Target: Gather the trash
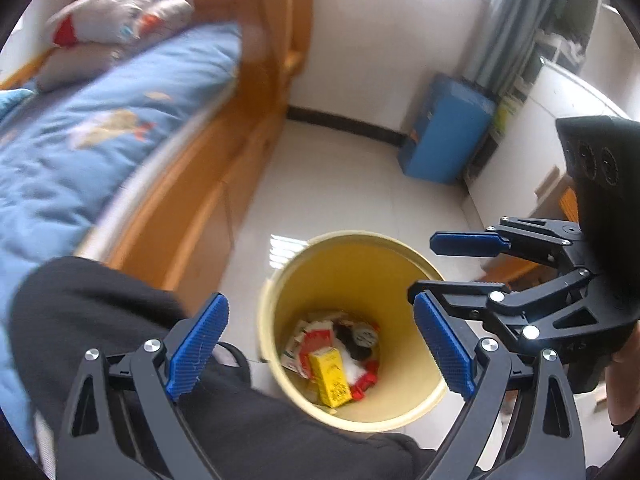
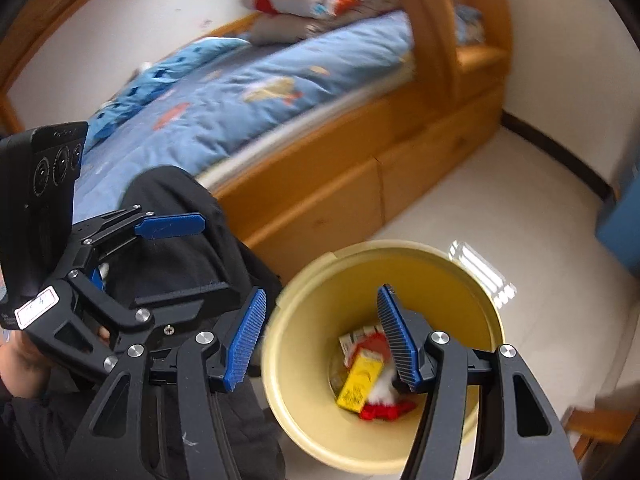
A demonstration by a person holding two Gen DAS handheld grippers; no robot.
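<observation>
A yellow bin [image 1: 276, 300] [image 2: 296, 320] stands on the pale floor beside the bed. Inside lie a yellow box [image 1: 330, 376] [image 2: 358, 384], red-and-white cartons [image 1: 314, 338] [image 2: 362, 338] and red and white scraps [image 2: 384, 406]. My left gripper [image 1: 320, 350] hangs above the bin, open, with nothing between its blue pads. My right gripper [image 2: 322, 340] is also above the bin, open and empty. Each gripper shows in the other's view: the right one [image 1: 444, 272] at right, the left one [image 2: 224, 256] at left, both with spread fingers.
A wooden bed frame [image 2: 360, 184] with a blue quilt [image 1: 80, 140] [image 2: 248, 108] and pillow [image 1: 120, 16] runs along the left. The person's dark trouser leg [image 1: 100, 320] [image 2: 180, 220] sits beside the bin. A blue box [image 1: 444, 128] leans on the white wall; white furniture [image 1: 560, 120] stands right.
</observation>
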